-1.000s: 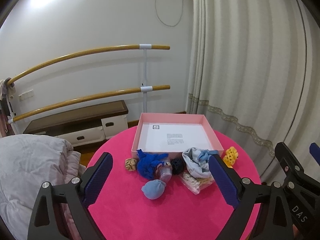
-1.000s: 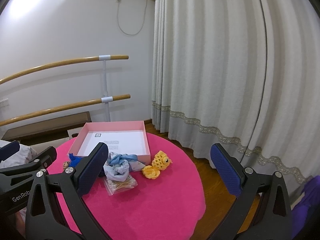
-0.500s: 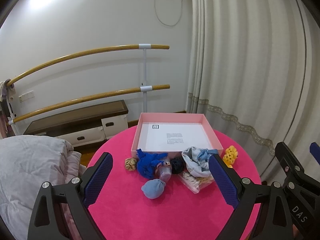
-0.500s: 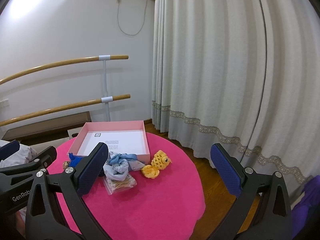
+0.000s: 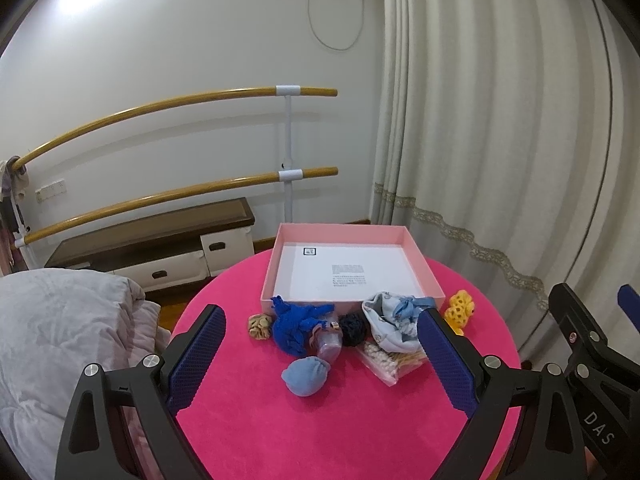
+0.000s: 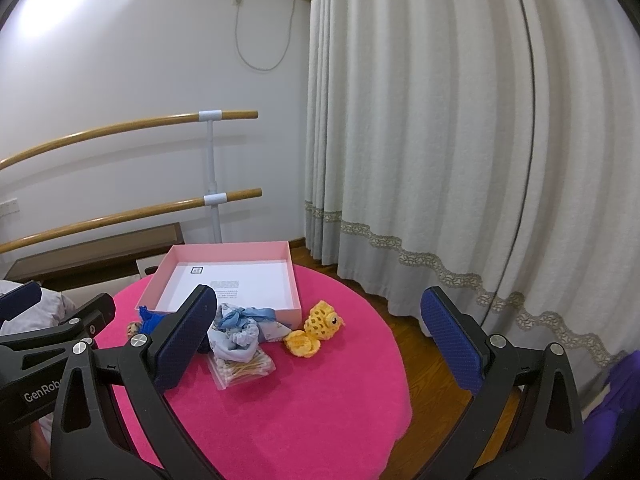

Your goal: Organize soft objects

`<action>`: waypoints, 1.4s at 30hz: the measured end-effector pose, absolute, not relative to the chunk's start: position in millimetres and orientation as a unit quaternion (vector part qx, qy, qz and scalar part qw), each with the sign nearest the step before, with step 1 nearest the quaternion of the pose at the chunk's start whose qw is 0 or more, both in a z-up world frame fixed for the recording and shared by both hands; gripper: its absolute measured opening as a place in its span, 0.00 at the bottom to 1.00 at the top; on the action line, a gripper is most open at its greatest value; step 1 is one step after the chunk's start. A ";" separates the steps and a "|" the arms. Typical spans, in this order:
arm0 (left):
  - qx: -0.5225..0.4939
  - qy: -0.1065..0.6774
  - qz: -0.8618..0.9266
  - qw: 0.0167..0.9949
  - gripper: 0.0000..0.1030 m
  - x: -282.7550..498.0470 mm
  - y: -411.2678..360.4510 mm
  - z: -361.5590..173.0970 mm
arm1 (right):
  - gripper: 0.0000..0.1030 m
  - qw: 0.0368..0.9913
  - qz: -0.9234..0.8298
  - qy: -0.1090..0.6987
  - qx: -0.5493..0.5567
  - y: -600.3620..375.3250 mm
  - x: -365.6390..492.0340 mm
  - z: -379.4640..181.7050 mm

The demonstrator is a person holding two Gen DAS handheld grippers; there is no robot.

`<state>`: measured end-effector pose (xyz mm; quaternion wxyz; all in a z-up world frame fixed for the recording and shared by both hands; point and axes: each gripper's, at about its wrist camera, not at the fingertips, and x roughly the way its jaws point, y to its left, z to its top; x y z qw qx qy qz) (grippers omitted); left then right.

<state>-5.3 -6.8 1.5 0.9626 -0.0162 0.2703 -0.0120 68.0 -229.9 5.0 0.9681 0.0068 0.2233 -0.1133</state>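
Observation:
A pink box (image 5: 424,264) (image 6: 294,276) with a white floor stands at the far side of the round pink table (image 5: 320,420) (image 6: 300,400). In front of it lie a blue knitted piece (image 5: 296,320), a tan scrunchie (image 5: 259,326), a dark ball (image 5: 354,329), a light blue pouch (image 5: 306,375), a pale printed cloth bundle (image 5: 390,320) (image 6: 240,330), a bag of cotton swabs (image 5: 390,362) (image 6: 240,368) and a yellow crocheted toy (image 5: 460,310) (image 6: 320,328). My left gripper (image 5: 320,350) and my right gripper (image 6: 316,332) hover open above the near side, nothing between their fingers.
A small clear jar (image 5: 328,342) lies among the objects. A grey quilt (image 5: 60,340) lies left of the table. Behind stand a low bench (image 5: 152,236), wooden wall bars (image 5: 180,104) and a long curtain (image 6: 440,140). Wooden floor (image 6: 400,328) shows right of the table.

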 end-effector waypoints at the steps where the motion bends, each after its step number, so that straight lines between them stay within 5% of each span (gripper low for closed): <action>1: -0.016 0.271 -0.012 0.962 0.92 -5.6 -6.4 1.5 | 0.99 0.968 -0.113 0.224 0.006 -229.1 68.2 4.6; 19: -0.014 0.289 -0.008 0.957 0.92 -1.3 -5.5 -1.2 | 0.99 0.965 -0.112 0.239 -0.002 -225.3 72.8 0.3; 42: 0.000 0.406 0.007 0.914 0.90 41.8 -1.7 -58.0 | 0.99 0.936 -0.075 0.344 -0.014 -211.0 78.7 -54.3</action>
